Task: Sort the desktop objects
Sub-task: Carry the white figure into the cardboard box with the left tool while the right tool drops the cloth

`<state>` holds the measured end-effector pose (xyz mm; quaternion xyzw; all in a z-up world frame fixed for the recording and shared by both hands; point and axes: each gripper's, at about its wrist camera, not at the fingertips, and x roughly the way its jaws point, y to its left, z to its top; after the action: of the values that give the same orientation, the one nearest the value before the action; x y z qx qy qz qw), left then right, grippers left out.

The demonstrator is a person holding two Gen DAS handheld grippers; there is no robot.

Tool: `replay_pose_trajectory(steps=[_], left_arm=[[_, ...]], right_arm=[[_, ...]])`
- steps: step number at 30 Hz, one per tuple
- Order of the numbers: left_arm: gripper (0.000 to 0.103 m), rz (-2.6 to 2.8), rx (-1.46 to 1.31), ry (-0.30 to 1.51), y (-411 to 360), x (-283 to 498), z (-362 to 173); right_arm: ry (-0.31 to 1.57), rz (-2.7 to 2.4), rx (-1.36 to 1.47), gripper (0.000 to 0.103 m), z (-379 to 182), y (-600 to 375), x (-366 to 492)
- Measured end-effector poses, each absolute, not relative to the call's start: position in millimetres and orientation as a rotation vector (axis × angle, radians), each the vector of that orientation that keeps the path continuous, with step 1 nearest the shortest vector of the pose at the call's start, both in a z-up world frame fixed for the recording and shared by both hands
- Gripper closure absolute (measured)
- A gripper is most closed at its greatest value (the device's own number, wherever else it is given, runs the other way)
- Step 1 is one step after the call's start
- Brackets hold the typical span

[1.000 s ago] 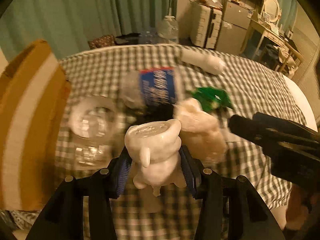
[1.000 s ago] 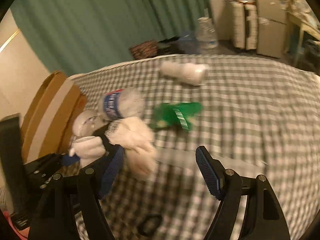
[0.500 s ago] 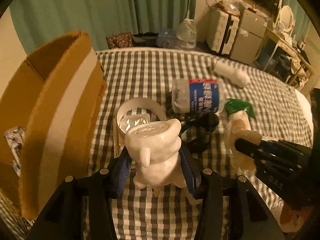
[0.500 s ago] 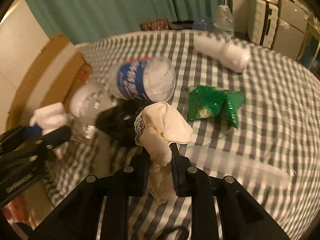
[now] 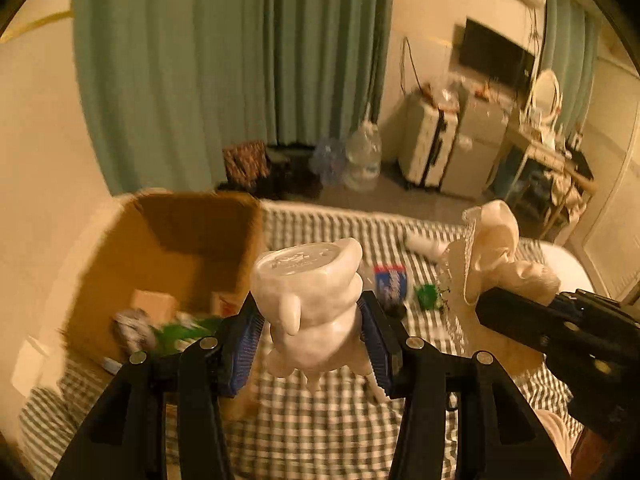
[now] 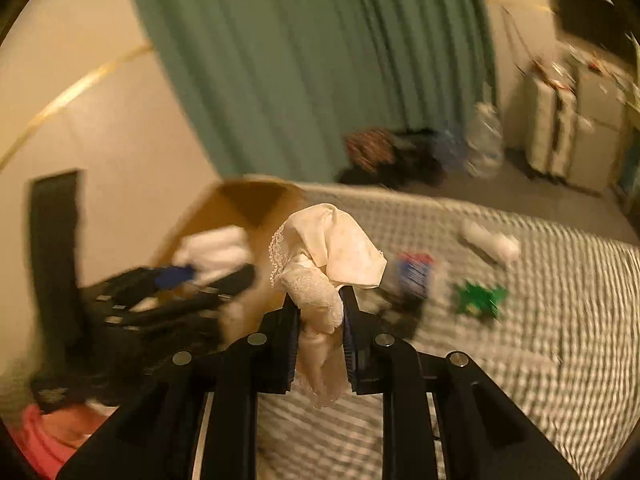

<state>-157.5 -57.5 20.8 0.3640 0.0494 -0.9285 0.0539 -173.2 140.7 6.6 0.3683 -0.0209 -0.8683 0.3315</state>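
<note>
Two grippers show in the left wrist view, each with a load. The left gripper (image 5: 314, 338) sits at 6 o'clock, its blue pads (image 5: 245, 342) pressed on both flanks of a white figurine (image 5: 310, 304) that stands bottom-up between them, its flat embossed base facing the camera. At 3 o'clock the right gripper (image 5: 486, 304) reaches in from the edge, carrying a cream lace-edged cloth (image 5: 494, 248) bunched at its tip. An open cardboard box (image 5: 192, 252) lies at 9 o'clock on the checked tablecloth (image 5: 312, 432), with blurred items at its bottom. Beyond the figurine, toward 2 o'clock, lie a bottle with a blue label (image 5: 390, 282), a green wrapper (image 5: 428, 296) and a white roll (image 5: 426, 244), all apart from one another. A teal curtain (image 5: 224, 72) fills 12 o'clock.

One bundle dominates the right wrist view: the cloth (image 6: 332, 264), pinched in the narrow gap of the right gripper (image 6: 320, 316), whose jaws have just been closing and now squeeze the fabric; its lace hem hangs below the fingers. At 9 o'clock the left gripper (image 6: 188, 280) shows blurred with the figurine (image 6: 218, 250) in it, in front of the box (image 6: 248, 204). At 3 o'clock, on the tablecloth (image 6: 560, 320), rest the labelled bottle (image 6: 416, 274), the wrapper (image 6: 478, 298) and the roll (image 6: 490, 242).
</note>
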Motion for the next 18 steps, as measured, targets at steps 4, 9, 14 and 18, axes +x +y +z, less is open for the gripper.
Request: replay_pose_trajectory(steps=[4,9,14,18], left_arm=[[0.054,-2.809,1.024,0.12,-99.4,-139.6,45.7],[0.054,-2.727,1.046,0.142,-154.2,-137.9,29.0],[0.054,-2.607,1.174,0.223,-194.6,-151.2,-26.5],[0.054,-2.548,1.264,0.252,-212.5,-170.3,-57.6]], right_arm=[[-0.014,-2.207,0.86,0.085,46.3,92.1,-149.1],[0.026,-2.12,0.891,0.085,35.9,26.5,-151.1],[0.036,-2.056,1.039,0.085,-19.3,-27.1,-186.2],[0.036,-2.038,1.103,0.083,-47.1,-59.0,-216.1]])
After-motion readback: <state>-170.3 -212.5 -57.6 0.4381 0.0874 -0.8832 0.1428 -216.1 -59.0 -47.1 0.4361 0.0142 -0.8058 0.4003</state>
